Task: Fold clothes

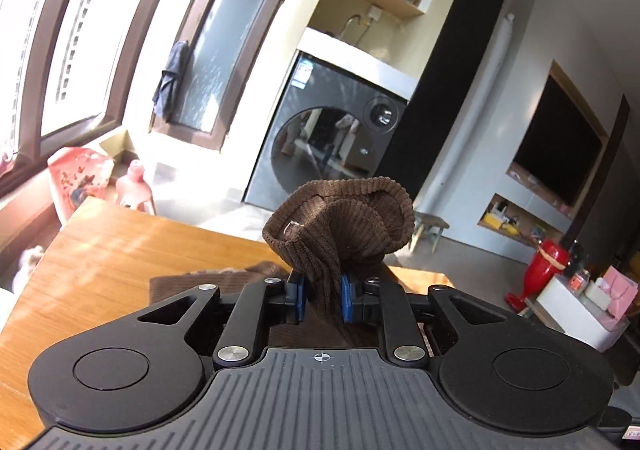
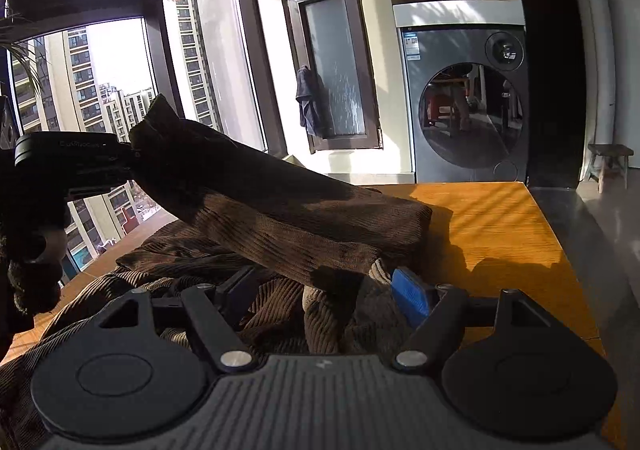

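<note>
From the left wrist view, the left claw (image 1: 322, 300) is closed tight on a bunched end of a brown corduroy garment (image 1: 340, 222), the ribbed cloth mushrooming out above the blue pads (image 1: 347, 300) and held up off the wooden counter (image 1: 120, 250). More of the same brown cloth lies flat on the counter just beyond the claw. A grey washing machine (image 1: 332, 138) stands behind.

From the right wrist view, the right claw (image 2: 324, 294) stands wide open, low over the garment, with rumpled corduroy between its blue pads (image 2: 412, 296) but nothing pinched that I can see. The left claw (image 2: 80, 158) comes in from the left, lifting one long part of the garment (image 2: 280, 210) so it slants up from the counter (image 2: 500, 230). Under that lifted part, the rest lies in loose, uneven heaps near the front edge.

I'd judge the fold to be in progress: one part is raised, perhaps to be laid over, yet the heap below is far from neat. Smoothing and further folds seem left.
</note>
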The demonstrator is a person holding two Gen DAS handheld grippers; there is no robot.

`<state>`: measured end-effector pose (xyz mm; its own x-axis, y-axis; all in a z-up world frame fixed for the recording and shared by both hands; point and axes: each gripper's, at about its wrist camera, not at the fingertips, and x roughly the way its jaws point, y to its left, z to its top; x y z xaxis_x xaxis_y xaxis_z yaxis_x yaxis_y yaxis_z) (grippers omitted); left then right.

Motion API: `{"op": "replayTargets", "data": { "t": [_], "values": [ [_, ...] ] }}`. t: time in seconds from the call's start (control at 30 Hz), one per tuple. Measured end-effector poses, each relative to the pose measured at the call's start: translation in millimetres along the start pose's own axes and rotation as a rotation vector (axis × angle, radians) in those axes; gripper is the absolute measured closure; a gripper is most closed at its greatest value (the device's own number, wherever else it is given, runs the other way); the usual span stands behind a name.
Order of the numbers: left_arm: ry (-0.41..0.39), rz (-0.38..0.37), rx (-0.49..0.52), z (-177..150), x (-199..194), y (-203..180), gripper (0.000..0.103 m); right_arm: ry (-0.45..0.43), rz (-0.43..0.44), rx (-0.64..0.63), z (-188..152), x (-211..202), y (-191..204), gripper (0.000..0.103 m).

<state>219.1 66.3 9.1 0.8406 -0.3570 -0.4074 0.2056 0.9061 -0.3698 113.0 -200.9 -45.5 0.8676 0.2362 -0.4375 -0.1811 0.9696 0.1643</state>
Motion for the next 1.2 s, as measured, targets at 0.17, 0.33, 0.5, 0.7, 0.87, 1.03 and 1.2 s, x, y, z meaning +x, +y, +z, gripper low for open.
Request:
{"op": "replayTargets", "data": {
  "t": [0.17,0.33,0.5,0.7,0.87,1.03,1.2],
  "values": [
    [0.061,0.102,-0.003,-10.3,-12.7,28.6,0.05,-0.02,-0.033,-0.029,16.4,-2.5,-10.0,0.028],
    [-0.017,-0.145,-0.035,11.0,-36.2,23.8,0.027,-0.031,-0.008,-0.055,44.8,7.2,-7.0,0.028],
    [0.107,-0.328,-0.051,-2.1,12.6,-5.3,0.02,0.062,0.128,0.069,57.5,55.3,5.2,0.034],
    [0.233,-0.038,-0.087,-12.9,56.8,37.5,0.038,0.251,0.056,0.042,26.8,94.9,3.3,0.039],
    [0.202,-0.106,-0.151,6.4,40.3,51.5,0.029,0.275,0.055,0.024,24.7,89.7,-9.3,0.038],
    [0.151,-0.235,-0.191,20.9,32.8,47.8,0.026,0.273,0.057,0.014,30.8,101.8,-10.6,0.041],
    [0.236,-0.189,-0.116,4.9,65.3,36.5,0.027,0.271,0.06,0.003,37.0,113.8,-11.9,0.048]
  ]
}}
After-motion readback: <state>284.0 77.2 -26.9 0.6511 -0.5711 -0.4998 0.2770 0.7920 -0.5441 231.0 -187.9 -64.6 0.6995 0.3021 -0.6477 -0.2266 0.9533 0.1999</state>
